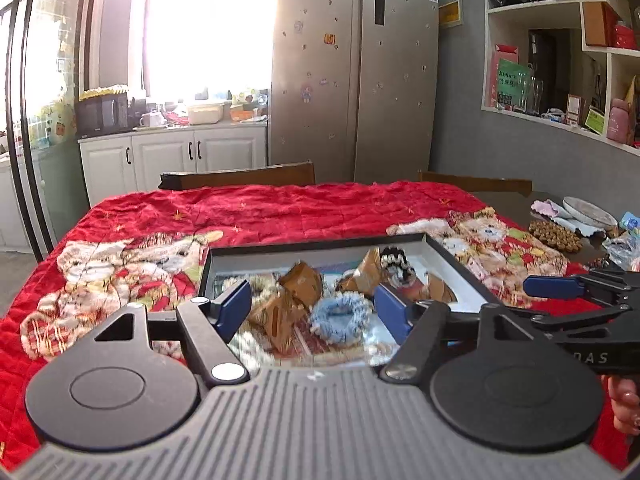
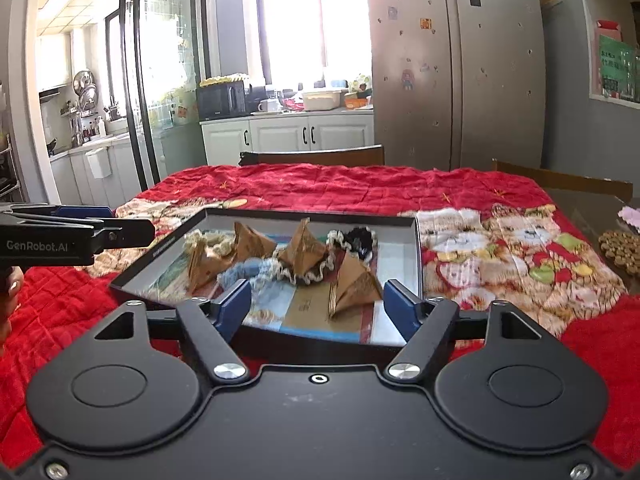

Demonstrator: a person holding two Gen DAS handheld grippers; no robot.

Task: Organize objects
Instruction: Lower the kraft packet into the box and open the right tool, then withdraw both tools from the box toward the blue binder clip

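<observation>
Hovering level, both tools (image 1: 316, 312) (image 2: 318, 310) agape over tray (image 2: 304, 215).

Table (image 2: 592, 208): red quilt (image 2: 320, 188), shallow box (image 2: 416, 248), beaded coaster (image 2: 620, 250)

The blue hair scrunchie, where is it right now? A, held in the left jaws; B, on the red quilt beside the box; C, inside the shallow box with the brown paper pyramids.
C: the blue scrunchie lies inside the box among the paper pyramids; both grippers are open and empty.

Home kitchen/dining rm, fridge (image 1: 354, 76) w/ stickers, microwave (image 2: 222, 100), white cabinets (image 1: 172, 158), quilt-covered table (image 2: 360, 188)
</observation>
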